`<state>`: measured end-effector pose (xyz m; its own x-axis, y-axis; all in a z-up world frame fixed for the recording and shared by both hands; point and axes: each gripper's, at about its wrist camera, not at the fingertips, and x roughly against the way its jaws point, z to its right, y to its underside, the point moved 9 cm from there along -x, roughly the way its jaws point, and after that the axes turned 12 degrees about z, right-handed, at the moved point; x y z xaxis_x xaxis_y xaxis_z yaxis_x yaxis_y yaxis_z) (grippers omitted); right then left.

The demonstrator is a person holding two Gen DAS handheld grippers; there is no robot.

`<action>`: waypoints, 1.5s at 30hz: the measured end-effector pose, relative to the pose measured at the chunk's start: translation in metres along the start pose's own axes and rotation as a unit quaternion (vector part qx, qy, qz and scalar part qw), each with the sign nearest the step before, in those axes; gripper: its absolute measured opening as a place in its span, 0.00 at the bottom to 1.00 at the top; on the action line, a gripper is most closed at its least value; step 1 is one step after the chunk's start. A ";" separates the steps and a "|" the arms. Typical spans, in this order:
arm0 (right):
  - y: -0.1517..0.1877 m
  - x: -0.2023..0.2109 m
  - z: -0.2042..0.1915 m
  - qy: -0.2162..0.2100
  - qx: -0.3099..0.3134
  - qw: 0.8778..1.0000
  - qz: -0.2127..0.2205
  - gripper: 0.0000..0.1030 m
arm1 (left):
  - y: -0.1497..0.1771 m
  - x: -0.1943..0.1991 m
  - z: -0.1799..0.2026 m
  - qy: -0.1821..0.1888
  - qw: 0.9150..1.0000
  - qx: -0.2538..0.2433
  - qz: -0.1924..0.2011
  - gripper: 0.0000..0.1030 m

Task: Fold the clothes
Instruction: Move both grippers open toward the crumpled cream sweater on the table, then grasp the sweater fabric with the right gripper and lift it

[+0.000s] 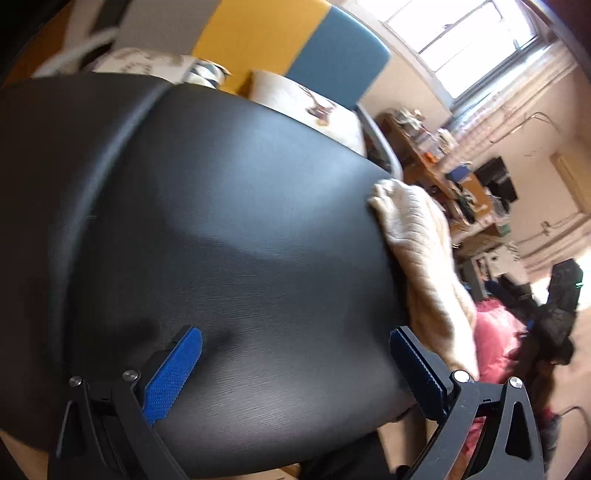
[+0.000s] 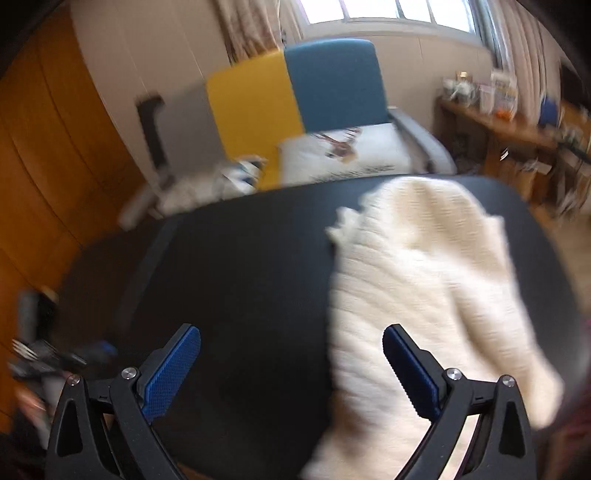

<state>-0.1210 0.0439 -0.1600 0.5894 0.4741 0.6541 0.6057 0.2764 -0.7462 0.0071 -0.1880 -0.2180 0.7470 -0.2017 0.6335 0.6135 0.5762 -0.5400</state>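
Hanging half off the table [image 2: 240, 258] edge, cream sweater [image 2: 424, 277] may slide floorward; left gripper [image 1: 295, 362] and right gripper [image 2: 291, 362] spread, empty.

We have 2 wrist views, each looking forward between its own blue pads at the bottom of the frame. The left one sits low and close over the black table [image 1: 229, 229], tilted, with the knit [image 1: 424, 251] at right. The right one sits higher and level. Both share the table [image 2: 240, 266], knit [image 2: 424, 280], chair [image 2: 332, 85] and window [image 2: 388, 9].
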 end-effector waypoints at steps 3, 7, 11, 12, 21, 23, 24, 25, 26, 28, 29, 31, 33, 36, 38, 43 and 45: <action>0.027 0.010 0.014 0.027 0.014 0.999 -0.021 0.99 | -0.005 -0.025 0.042 0.047 0.999 -0.007 -0.026 1.00; 0.057 0.033 0.030 0.037 -0.012 0.999 -0.024 0.99 | -0.009 -0.054 0.097 0.087 0.995 -0.019 -0.054 1.00; 0.076 0.052 0.045 0.048 -0.040 0.998 -0.021 0.99 | -0.019 -0.089 0.138 0.107 0.991 -0.013 -0.080 1.00; 0.074 0.053 0.048 0.048 -0.046 0.998 -0.016 0.99 | -0.024 -0.098 0.141 0.099 0.991 -0.006 -0.086 1.00; 0.003 0.040 0.103 0.007 -0.070 0.997 0.016 0.94 | -0.069 -0.173 0.164 0.062 0.989 0.044 -0.124 1.00; -0.013 0.034 0.123 0.011 -0.080 0.996 0.022 0.95 | -0.077 -0.186 0.165 0.060 0.989 0.056 -0.124 1.00; -0.015 0.029 0.133 0.017 -0.091 0.995 0.020 0.95 | -0.079 -0.193 0.165 0.055 0.989 0.058 -0.126 1.00; -0.015 0.024 0.144 0.023 -0.103 0.994 0.017 0.95 | -0.079 -0.201 0.162 0.042 0.988 0.064 -0.133 1.00; -0.015 0.019 0.154 0.030 -0.116 0.993 0.014 0.95 | -0.078 -0.208 0.159 0.033 0.987 0.072 -0.137 1.00; -0.009 0.012 0.171 0.040 -0.138 0.990 0.002 0.95 | -0.077 -0.220 0.154 0.020 0.986 0.084 -0.144 1.00; -0.005 0.009 0.175 0.039 -0.143 0.989 -0.004 0.95 | -0.076 -0.224 0.153 0.016 0.985 0.087 -0.147 1.00; 0.002 0.002 0.180 0.045 -0.144 0.988 -0.015 0.95 | -0.076 -0.230 0.154 0.015 0.985 0.093 -0.148 1.00; 0.007 -0.007 0.185 0.061 -0.137 0.988 -0.027 0.94 | -0.074 -0.236 0.154 0.014 0.983 0.102 -0.150 1.00; 0.014 -0.018 0.187 0.059 -0.146 0.987 -0.037 0.94 | -0.060 -0.252 0.156 0.029 0.972 0.154 -0.177 0.99; 0.017 -0.021 0.188 0.063 -0.148 0.986 -0.035 0.94 | -0.048 -0.257 0.158 0.042 0.963 0.184 -0.190 0.99; 0.018 -0.021 0.197 0.081 -0.146 0.985 -0.030 0.94 | -0.028 -0.260 0.161 0.047 0.961 0.187 -0.198 0.98; 0.014 -0.022 0.201 0.075 -0.147 0.986 -0.035 0.91 | -0.025 -0.259 0.163 0.048 0.961 0.184 -0.200 0.98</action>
<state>-0.2325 0.2058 -0.2098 0.6006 0.3268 0.7298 0.7630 0.0389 -0.6453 -0.2435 -0.0211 -0.2785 0.5014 -0.5280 0.6854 0.7380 0.6745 -0.0202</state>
